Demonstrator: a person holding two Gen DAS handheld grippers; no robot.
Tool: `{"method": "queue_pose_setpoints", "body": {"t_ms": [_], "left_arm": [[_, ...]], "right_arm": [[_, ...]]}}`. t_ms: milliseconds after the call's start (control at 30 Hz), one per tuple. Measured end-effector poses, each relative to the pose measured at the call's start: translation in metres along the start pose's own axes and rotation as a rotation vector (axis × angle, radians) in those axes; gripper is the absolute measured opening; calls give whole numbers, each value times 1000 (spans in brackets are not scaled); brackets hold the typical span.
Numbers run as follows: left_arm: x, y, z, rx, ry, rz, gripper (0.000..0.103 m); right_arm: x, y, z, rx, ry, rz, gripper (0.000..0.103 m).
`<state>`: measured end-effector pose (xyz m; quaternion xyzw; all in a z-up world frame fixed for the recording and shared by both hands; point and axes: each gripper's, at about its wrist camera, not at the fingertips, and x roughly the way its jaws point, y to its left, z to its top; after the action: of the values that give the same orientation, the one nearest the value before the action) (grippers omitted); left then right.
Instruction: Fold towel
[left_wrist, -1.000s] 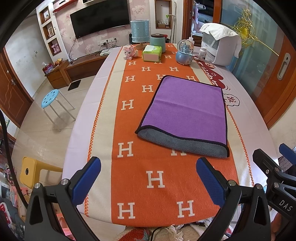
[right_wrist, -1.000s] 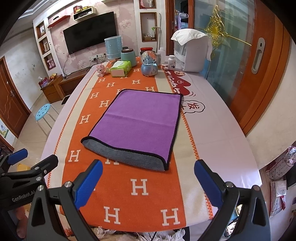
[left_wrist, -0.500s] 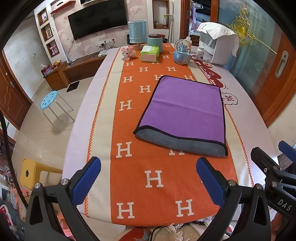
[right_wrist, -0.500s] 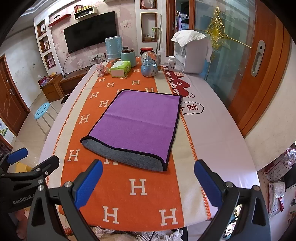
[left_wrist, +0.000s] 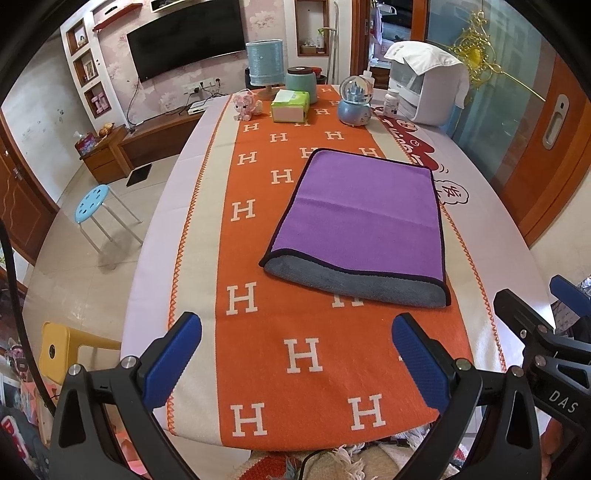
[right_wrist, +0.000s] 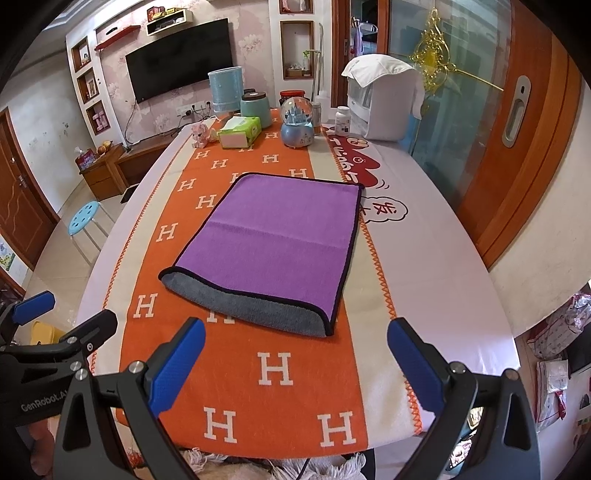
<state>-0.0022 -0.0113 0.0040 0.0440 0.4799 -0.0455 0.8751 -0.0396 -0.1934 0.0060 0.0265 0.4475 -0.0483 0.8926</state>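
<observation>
A purple towel (left_wrist: 362, 214) with a black hem and grey underside lies folded once on the orange runner (left_wrist: 306, 362), its grey fold edge (left_wrist: 354, 284) nearest me. It also shows in the right wrist view (right_wrist: 280, 240). My left gripper (left_wrist: 295, 354) is open and empty, held back over the table's near edge, well short of the towel. My right gripper (right_wrist: 291, 358) is open and empty, likewise short of the towel. Each gripper shows at the edge of the other's view.
At the table's far end stand a tissue box (left_wrist: 290, 107), a snow globe (left_wrist: 354, 99), a teal jar (left_wrist: 301, 83), a pink toy (left_wrist: 245, 105), a pill bottle (left_wrist: 391, 103) and a white appliance (left_wrist: 432, 85). A blue stool (left_wrist: 92, 203) stands on the floor at left.
Both grippers have drawn back slightly from the towel and risen a little. The towel has not moved and both stay open.
</observation>
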Motion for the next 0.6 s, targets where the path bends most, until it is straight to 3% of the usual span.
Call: {"method": "queue_pose_setpoints", "body": {"t_ms": [600], "left_arm": [[1,-2,-4,24,-8,-12,102]], "right_arm": [[-4,6,-5,-13,-2,-10,96]]}}
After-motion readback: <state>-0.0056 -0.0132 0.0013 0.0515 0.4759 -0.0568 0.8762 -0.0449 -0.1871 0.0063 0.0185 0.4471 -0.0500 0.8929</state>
